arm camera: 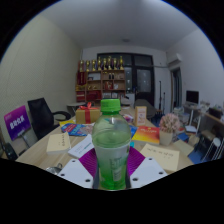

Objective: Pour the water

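Bottle [111, 145] at 6 o'clock, cap on, clamped upright in tongs [111, 172] above cluttered tabletop [60, 140]; slack grip risked slip, spill.

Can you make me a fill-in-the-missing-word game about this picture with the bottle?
1. The bottle has a ____ cap.
2. The bottle stands upright between the gripper's two ____.
3. The pads on those fingers are coloured ____.
4. Beyond the bottle, on the table, sits a red box tied with a ____.

Missing words: green; fingers; purple; ribbon
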### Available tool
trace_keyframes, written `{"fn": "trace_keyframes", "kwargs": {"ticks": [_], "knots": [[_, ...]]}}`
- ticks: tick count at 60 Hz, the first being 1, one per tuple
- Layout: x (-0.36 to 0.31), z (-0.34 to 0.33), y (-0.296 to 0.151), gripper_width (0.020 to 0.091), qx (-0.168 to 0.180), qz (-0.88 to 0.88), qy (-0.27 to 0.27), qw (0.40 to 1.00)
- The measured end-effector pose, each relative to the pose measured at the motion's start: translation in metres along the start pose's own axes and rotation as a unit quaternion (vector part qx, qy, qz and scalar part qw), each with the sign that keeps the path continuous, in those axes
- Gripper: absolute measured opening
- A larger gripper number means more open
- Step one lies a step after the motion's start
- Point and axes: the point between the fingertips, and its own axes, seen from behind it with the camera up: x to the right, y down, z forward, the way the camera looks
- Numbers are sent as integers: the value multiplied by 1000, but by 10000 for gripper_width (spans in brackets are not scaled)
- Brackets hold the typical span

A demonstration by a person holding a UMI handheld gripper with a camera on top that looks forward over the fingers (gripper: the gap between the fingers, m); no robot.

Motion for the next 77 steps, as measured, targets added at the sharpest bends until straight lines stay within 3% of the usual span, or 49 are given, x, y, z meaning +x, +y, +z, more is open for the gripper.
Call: {"fn": "trace_keyframes", "kwargs": {"ticks": [7, 8, 10, 20, 28, 35, 49, 68, 77], "knots": [[25, -7, 20, 360, -10, 5, -10, 1000], [17, 3, 28, 391, -13, 5, -10, 1000], [0, 19, 30, 368, 7, 7, -13, 1000], [17, 1, 29, 370, 21, 0, -22, 1000], [14, -7, 28, 544, -9, -12, -27, 1000], [4, -26, 42, 856, -51, -40, -54, 996], [-8, -122, 51, 842, -112, -38, -21, 993], [-100, -326, -3, 836, -140, 34, 40, 989], [-143, -388, -19, 837, -143, 40, 52, 988]]}}
